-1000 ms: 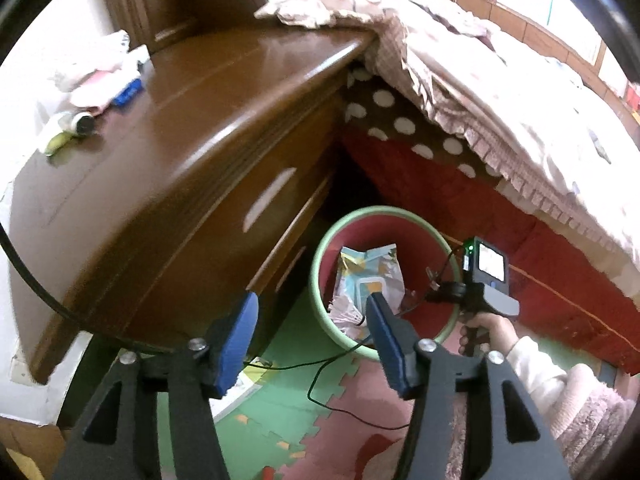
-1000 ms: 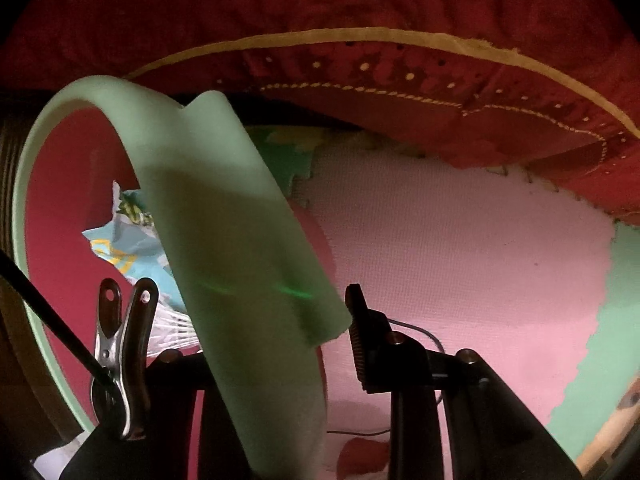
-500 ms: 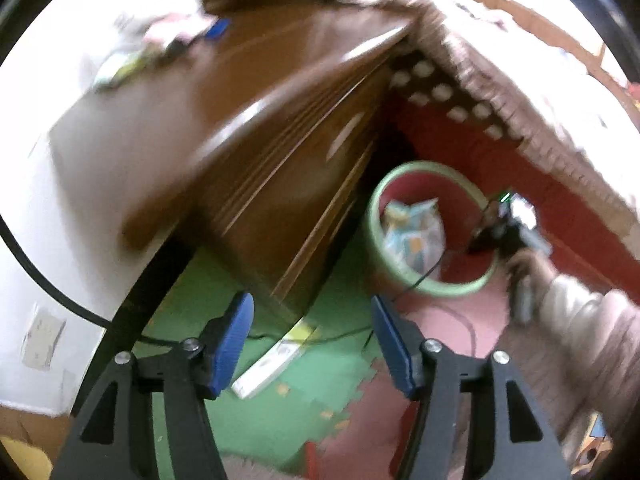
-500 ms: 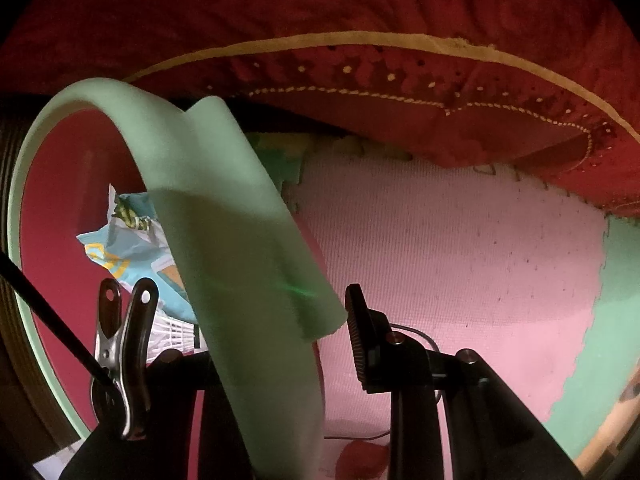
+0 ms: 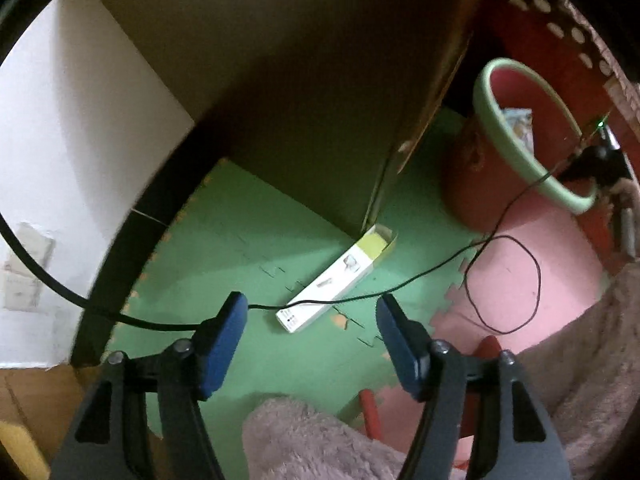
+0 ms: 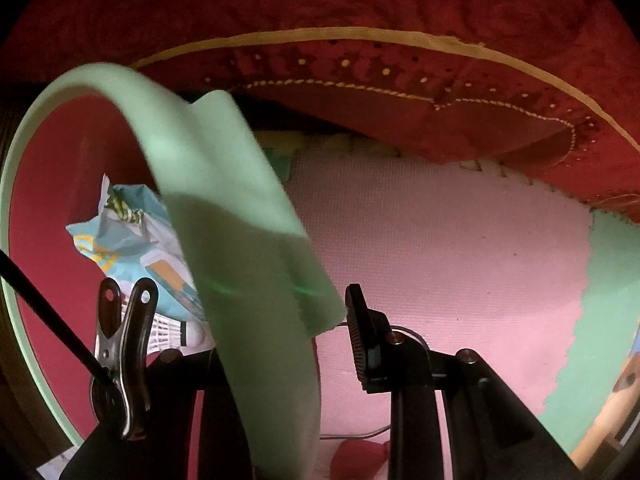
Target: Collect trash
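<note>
A long white and yellow carton (image 5: 338,279) lies on the green floor mat by the corner of the wooden cabinet. My left gripper (image 5: 310,336) is open and empty, hovering above and just short of it. The red bin with a green rim (image 5: 520,140) stands at the right; a blue snack wrapper (image 6: 132,240) and a shuttlecock (image 6: 168,332) lie inside. My right gripper (image 6: 280,320) straddles the bin's green rim (image 6: 224,208); its left finger is hidden behind the rim, so I cannot tell if it grips it.
The brown cabinet (image 5: 300,80) looms over the carton. A thin black cable (image 5: 440,272) trails across the green and pink foam mats. Red bed drape (image 6: 360,80) hangs behind the bin. A fluffy pink sleeve (image 5: 320,440) fills the bottom of the left wrist view.
My left gripper has swung down from the cabinet top and bin to the floor, now over the carton. The right gripper and the bin rim have barely moved.
</note>
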The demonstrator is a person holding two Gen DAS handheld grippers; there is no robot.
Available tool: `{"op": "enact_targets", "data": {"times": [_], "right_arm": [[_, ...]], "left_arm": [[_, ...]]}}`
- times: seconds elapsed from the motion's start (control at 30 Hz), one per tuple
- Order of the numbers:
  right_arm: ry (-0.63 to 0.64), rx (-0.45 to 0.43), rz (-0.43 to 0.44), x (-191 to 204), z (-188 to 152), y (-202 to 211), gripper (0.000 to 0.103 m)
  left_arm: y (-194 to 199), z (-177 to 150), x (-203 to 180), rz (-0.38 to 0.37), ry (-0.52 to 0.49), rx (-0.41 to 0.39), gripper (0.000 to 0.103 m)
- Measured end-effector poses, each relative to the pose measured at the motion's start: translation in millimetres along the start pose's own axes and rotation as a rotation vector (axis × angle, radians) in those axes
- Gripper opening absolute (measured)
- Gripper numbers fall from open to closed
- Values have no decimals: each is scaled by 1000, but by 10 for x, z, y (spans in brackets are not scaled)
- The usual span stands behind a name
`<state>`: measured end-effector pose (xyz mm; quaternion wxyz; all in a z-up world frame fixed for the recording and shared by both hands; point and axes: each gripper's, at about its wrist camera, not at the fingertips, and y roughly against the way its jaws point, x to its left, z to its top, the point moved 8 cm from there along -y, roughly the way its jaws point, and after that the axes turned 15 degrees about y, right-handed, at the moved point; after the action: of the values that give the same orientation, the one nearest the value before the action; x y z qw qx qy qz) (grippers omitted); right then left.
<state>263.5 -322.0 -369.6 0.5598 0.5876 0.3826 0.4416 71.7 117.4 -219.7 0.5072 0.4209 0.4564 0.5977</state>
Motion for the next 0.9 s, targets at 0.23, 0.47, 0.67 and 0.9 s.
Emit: {"op": "enact_targets", "data": {"times": [0.23, 0.47, 0.67, 0.9], "right_arm": [[-21, -4, -3, -21, 25, 28, 28], [-18, 5, -6, -27, -9, -25, 28], [-16, 11, -11, -79, -36, -124, 28], [-15, 17, -9, -87, -55, -156, 28]], "left_arm": [[-864, -134, 306, 29, -19, 75, 77], [-1490, -310, 386, 10, -7, 161, 100], [-1891, -371, 234, 26, -118, 179, 103], [-2362, -451, -86, 84, -290, 217, 103]]}}
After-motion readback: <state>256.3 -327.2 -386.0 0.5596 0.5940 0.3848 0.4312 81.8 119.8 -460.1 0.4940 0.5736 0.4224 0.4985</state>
